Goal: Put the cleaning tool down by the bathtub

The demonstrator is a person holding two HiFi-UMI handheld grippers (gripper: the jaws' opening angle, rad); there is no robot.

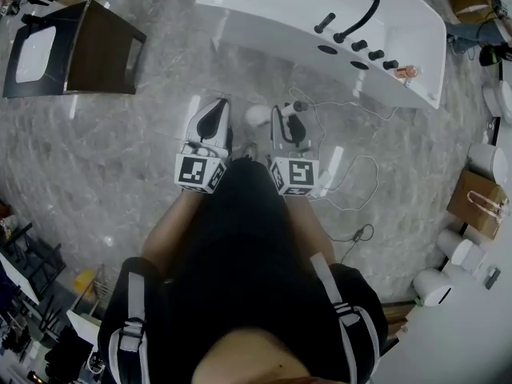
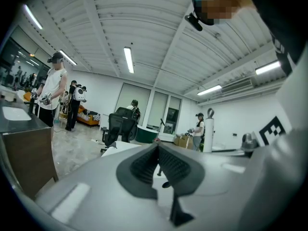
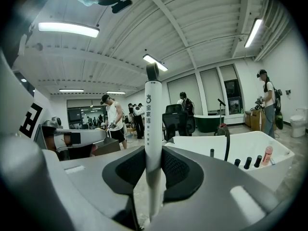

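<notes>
The cleaning tool (image 3: pixel 153 124) is a white stick handle with a grey tip, and it stands upright between the pads of my right gripper (image 3: pixel 154 170), which is shut on it. In the head view its round white head (image 1: pixel 258 116) shows just left of the right gripper (image 1: pixel 286 114), above the marble floor. The white bathtub (image 1: pixel 320 22) lies a short way ahead; it also shows as the bathtub (image 3: pixel 240 150) at the right of the right gripper view. My left gripper (image 1: pixel 216 109) hangs beside the right one. In its own view the left gripper (image 2: pixel 158 163) is shut with nothing between the pads.
A black faucet (image 1: pixel 357 18) and a pink bottle (image 1: pixel 406 72) are on the tub's deck. A dark vanity with a white basin (image 1: pixel 72 50) stands at the far left. Thin cables (image 1: pixel 352 170) trail over the floor. Toilets (image 1: pixel 488 160) and a cardboard box (image 1: pixel 476 202) line the right side. People stand in the background.
</notes>
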